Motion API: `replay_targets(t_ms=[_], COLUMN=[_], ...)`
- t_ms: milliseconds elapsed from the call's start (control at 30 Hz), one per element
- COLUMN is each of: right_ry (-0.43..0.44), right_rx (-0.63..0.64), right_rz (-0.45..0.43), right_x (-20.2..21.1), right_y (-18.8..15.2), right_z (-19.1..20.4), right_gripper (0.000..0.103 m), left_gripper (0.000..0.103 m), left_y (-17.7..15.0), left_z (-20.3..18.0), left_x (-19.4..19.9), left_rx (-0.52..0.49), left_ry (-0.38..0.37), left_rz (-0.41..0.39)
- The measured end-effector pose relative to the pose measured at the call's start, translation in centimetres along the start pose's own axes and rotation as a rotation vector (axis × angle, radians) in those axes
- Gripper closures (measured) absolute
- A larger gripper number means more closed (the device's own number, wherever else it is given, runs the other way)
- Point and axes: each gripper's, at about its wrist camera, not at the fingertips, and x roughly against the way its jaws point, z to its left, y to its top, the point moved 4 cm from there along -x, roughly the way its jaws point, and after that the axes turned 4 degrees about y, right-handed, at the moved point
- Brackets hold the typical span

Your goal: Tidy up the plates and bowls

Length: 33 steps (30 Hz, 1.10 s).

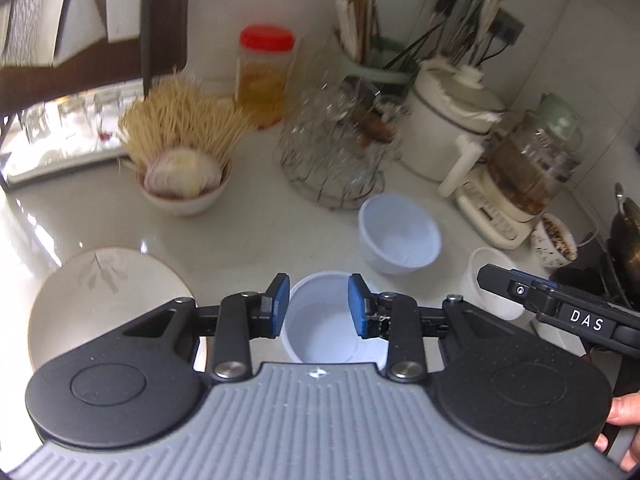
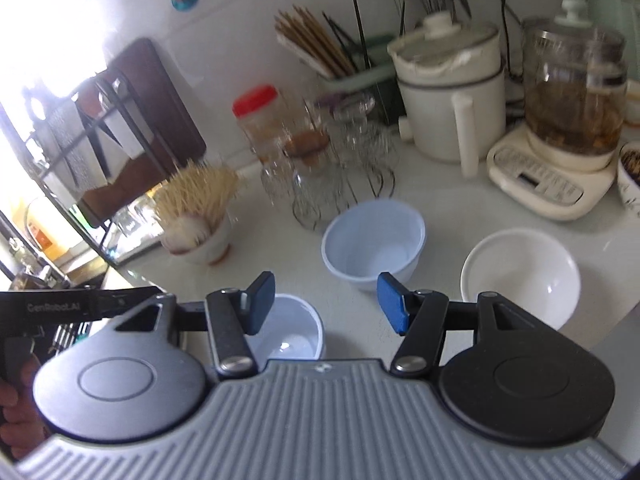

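Note:
On the white counter, a small pale-blue cup-like bowl (image 1: 320,320) sits right under my left gripper (image 1: 319,306), whose blue pads are open on either side of it, not touching. A larger pale-blue bowl (image 1: 398,234) stands beyond it. A white plate with a leaf print (image 1: 100,296) lies at the left. A white bowl (image 1: 494,282) is at the right, partly behind my right gripper's finger. In the right wrist view my right gripper (image 2: 326,304) is open and empty above the counter, between the small bowl (image 2: 294,334), the pale-blue bowl (image 2: 374,240) and the white bowl (image 2: 520,276).
Behind stand a bowl of toothpicks with onion (image 1: 182,152), a red-lidded jar (image 1: 264,76), a wire rack of glasses (image 1: 336,148), a white pot (image 1: 448,128), a glass kettle on its base (image 1: 532,168) and a chopstick holder (image 1: 360,32). A wok (image 1: 624,240) is at the far right.

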Motion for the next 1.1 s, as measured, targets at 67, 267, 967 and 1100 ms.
replay_targets(t_ms=[67, 267, 967, 1100], right_ry=[-0.007, -0.017, -0.07, -0.082], right_rx=[0.001, 0.029, -0.097, -0.12], right_rz=[-0.018, -0.069, -0.061, -0.026], right_x=[0.9, 3.4, 2.0, -0.3], right_y=[0.1, 0.2, 0.8, 1.9], right_z=[0.4, 1.7, -1.7, -3.3], right_gripper=[0.043, 0.043, 0.043, 0.043], left_gripper=[0.066, 0.066, 0.063, 0.063], left_y=[0.1, 0.0, 1.1, 2.4], left_z=[-0.5, -2.1, -2.4, -2.3], left_x=[1.1, 3.0, -1.2, -3.8], left_rx=[-0.011, -0.066, -0.05, -0.001], left_ry=[-0.018, -0.068, -0.086, -0.089], left_rz=[-0.025, -0.066, -0.003, 0.036])
